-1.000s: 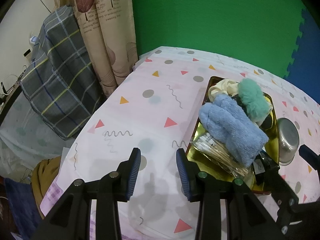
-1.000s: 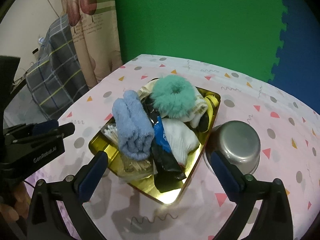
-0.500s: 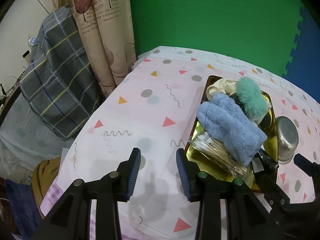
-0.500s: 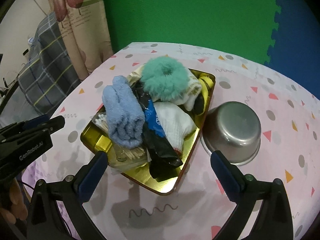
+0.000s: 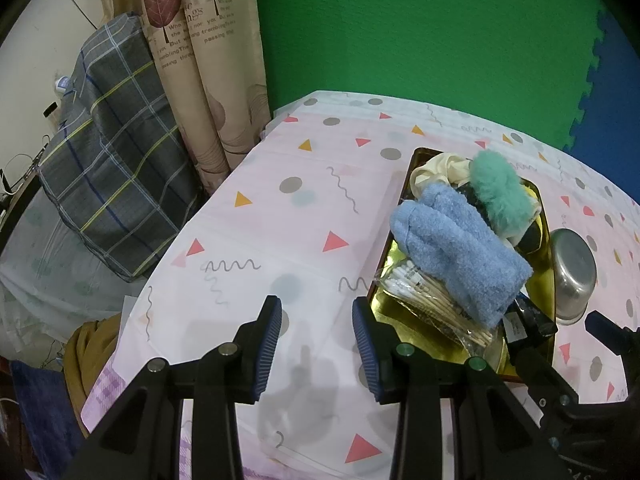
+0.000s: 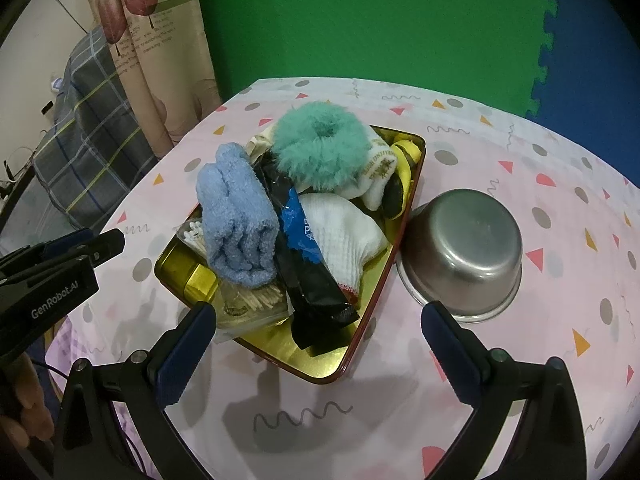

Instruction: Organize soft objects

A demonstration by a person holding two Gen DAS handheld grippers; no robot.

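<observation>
Gold tray (image 6: 338,364) is piled high: blue towel (image 6: 236,220) and black packet (image 6: 316,284) hide most of the cotton swabs (image 6: 192,234). Steel bowl (image 6: 464,248) touches the tray's right rim. Left gripper (image 5: 316,344) spread, empty, left of tray; right gripper (image 6: 320,354) wide apart, over its near edge.

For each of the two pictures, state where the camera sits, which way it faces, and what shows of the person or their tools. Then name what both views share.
Left wrist: on the left gripper, looking down at bare tablecloth left of the gold tray; its open fingers show.
Right wrist: on the right gripper, facing the tray; open fingers, a hand.
Shared: tray, blue towel, steel bowl.
</observation>
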